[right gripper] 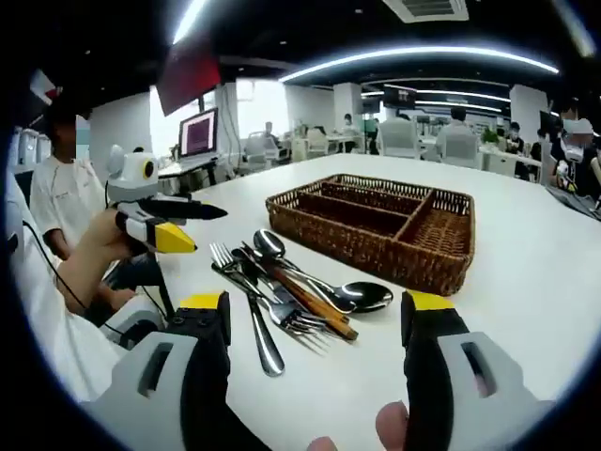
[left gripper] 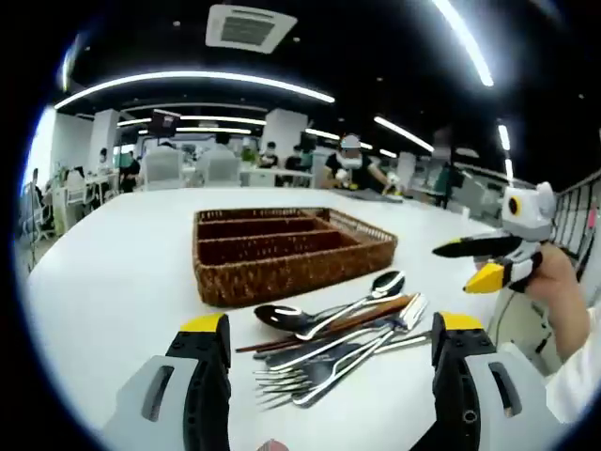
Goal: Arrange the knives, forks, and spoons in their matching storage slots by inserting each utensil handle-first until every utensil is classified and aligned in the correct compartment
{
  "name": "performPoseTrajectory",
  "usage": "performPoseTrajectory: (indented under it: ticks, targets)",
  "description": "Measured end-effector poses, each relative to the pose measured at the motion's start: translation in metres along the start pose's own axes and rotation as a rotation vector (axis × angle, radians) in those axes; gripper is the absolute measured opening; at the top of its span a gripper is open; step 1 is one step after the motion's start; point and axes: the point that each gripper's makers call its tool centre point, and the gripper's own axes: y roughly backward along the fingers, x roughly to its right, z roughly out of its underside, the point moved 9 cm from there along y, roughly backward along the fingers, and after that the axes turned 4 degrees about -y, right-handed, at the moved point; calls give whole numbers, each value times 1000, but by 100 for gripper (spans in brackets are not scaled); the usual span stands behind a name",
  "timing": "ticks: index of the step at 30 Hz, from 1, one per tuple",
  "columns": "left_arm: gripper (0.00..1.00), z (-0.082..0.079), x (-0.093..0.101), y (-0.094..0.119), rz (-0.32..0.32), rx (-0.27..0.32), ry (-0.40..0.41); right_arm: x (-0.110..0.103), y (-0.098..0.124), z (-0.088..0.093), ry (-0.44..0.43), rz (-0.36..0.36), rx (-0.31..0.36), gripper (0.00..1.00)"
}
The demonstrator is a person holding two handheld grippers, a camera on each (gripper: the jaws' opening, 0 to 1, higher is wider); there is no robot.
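Observation:
A brown wicker tray with long slots and one cross slot stands on the white table; its slots look bare. In front of it lies a loose heap of steel cutlery: spoons, forks and a wooden-handled piece. My left gripper hovers just short of the heap, open, nothing between its jaws. My right gripper faces the same heap from the other side, open and holding nothing, with the tray beyond it. Each gripper also shows in the other's view, hand-held: the right gripper, the left gripper.
The white table stretches wide around the tray, its edge close on my side. A seated person and a monitor are off to one side. Chairs, desks and more people stand far behind.

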Motion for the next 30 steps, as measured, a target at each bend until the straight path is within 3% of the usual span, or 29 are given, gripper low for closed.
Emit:
performPoseTrajectory:
  ticks: [30]
  targets:
    - [89, -2, -5, -3, 5, -1, -3, -1, -3, -3, 11, -5, -5, 77]
